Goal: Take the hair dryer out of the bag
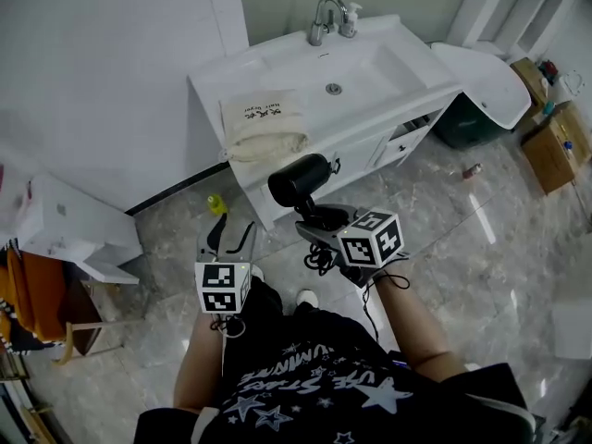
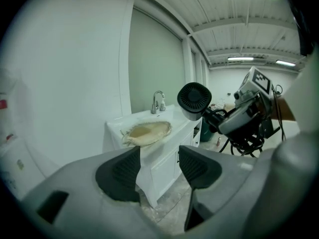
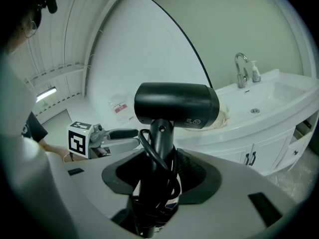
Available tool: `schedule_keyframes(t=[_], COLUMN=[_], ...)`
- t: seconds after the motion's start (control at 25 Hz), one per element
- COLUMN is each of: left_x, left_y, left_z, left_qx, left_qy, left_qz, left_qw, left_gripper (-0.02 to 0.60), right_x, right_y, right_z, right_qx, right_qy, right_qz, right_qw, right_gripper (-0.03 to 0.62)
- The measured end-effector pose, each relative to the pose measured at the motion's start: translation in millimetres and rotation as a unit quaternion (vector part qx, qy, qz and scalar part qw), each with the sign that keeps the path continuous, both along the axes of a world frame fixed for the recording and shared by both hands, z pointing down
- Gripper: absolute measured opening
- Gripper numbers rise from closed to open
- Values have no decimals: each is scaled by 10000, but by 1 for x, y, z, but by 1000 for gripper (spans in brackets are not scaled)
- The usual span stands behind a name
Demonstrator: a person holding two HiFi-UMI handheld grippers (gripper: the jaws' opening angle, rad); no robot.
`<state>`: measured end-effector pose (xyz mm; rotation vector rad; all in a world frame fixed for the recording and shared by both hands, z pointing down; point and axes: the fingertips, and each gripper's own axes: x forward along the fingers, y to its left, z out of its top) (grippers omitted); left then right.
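The black hair dryer (image 1: 300,179) hangs in the air in front of the vanity, clear of the bag. My right gripper (image 1: 319,222) is shut on its handle, and the black cord (image 3: 158,183) is wound round the handle between the jaws. The dryer's barrel (image 3: 177,105) lies across above the jaws. The beige cloth bag (image 1: 265,123) lies limp on the white countertop (image 1: 398,86), left of the basin. My left gripper (image 1: 227,240) is open and empty, off to the left and well short of the vanity; the bag (image 2: 147,132) shows beyond its fingers (image 2: 120,174).
A faucet (image 1: 322,18) and a soap bottle (image 1: 350,18) stand behind the basin (image 1: 335,72). A small yellow bottle (image 1: 216,204) lies on the marble floor by the vanity's foot. A white cabinet (image 1: 69,229) stands at left, cardboard boxes (image 1: 553,146) at far right.
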<state>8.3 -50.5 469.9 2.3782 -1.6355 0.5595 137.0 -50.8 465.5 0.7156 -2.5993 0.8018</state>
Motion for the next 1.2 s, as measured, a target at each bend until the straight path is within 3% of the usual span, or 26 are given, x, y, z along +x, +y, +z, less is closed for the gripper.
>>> schedule_keyframes(t=[0.28,0.68,1.0,1.2], left_x=[-13,-81,-124,-149], left_y=[25,104,184,208], left_z=[2,1,14,15], left_qx=[59,101,182,145], left_qy=[-10,241,444,479], left_qz=[51,418,946,1087], left_qw=[10000,9988,9944,9928], left_gripper=[43,34,32,32], right_x=[-14,-72,-120,-143], right_y=[18,98,197,230], right_z=[10,6,22,25], right_qx=[-149,-125,-99,-191], right_qy=[-8,123,381,471], right_qz=[275,801,1254,1401], right_qw=[9995,9966,9913,9888], right_gripper=[198,198,198,198])
